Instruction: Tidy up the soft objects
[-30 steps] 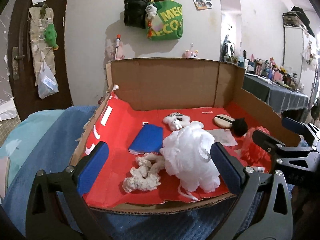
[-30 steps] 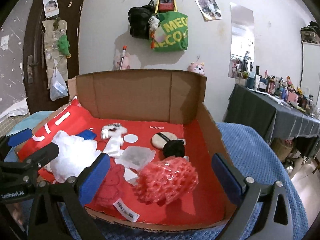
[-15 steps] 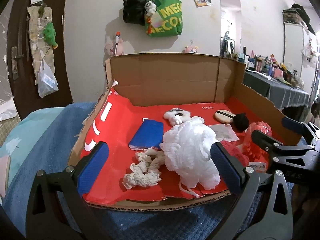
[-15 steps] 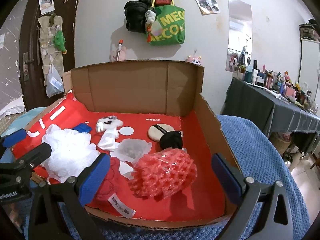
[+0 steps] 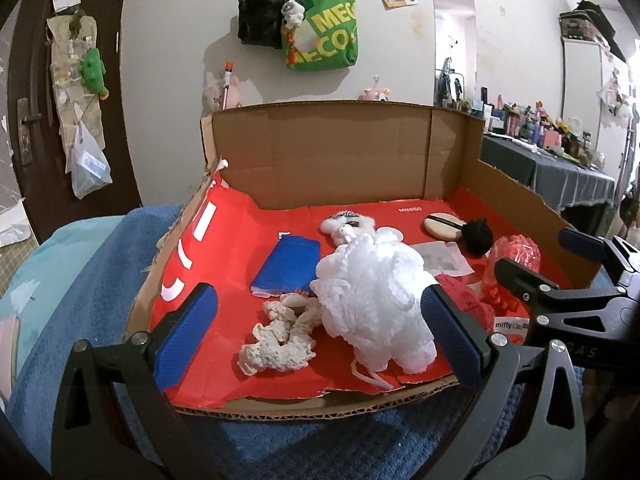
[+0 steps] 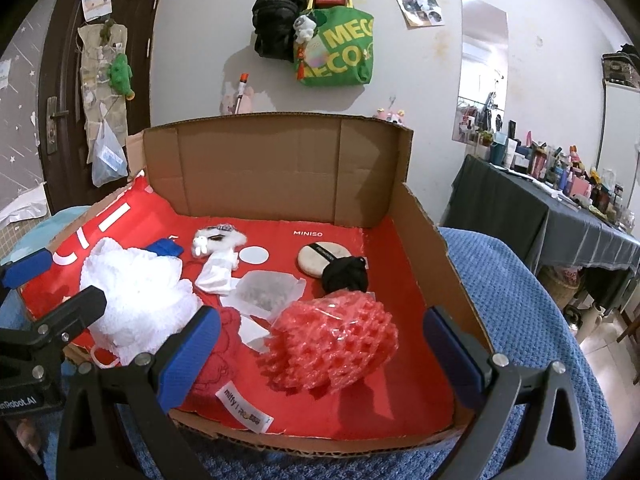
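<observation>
Both my left gripper (image 5: 318,338) and right gripper (image 6: 322,350) hang wide apart, holding nothing, at the near edge of the red-lined cardboard box (image 6: 280,168). The fluffy white mesh bath pouf (image 5: 372,300) lies front-left, the red honeycomb mesh sponge (image 6: 334,346) front-right. I'd squeeze each through its bulk, since loose edges would probably slip out.

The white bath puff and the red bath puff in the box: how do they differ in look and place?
The white bath puff is fluffy, finely ruffled mesh; the red bath puff is a coarser, open net. The white one trails a loop cord toward the box's front edge; no cord shows on the red one. The white one lies toward the left, the red one toward the right. Both rest on the red floor of the cardboard box, ungripped.
</observation>
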`<state>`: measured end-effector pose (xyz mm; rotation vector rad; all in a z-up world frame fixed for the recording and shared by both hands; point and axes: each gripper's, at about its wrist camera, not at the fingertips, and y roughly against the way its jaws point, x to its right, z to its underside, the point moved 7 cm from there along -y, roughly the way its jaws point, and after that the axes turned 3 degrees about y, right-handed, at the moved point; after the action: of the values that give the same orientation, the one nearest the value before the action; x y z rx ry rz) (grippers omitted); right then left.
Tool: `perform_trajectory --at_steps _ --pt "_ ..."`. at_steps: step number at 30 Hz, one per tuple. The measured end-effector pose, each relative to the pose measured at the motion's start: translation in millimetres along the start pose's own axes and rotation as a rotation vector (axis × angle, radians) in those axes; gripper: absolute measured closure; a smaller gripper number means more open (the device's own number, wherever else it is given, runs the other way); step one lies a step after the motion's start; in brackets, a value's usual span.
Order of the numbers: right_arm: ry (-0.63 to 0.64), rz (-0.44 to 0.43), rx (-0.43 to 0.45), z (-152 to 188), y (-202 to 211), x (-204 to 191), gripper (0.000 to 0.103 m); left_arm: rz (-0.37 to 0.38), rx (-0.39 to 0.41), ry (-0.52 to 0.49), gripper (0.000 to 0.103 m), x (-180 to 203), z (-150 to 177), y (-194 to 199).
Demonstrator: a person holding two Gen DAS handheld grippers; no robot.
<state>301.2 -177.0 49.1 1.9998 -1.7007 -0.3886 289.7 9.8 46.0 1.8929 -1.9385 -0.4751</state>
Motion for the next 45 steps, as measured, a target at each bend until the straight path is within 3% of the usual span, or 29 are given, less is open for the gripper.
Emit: perform_trajectory --at_steps 45 --pt "0.011 -0.006 -0.044 5.5 -2.1 -1.7 0.000 -0.015 -0.073 0.026 0.000 -5.5 8.5 -15.4"
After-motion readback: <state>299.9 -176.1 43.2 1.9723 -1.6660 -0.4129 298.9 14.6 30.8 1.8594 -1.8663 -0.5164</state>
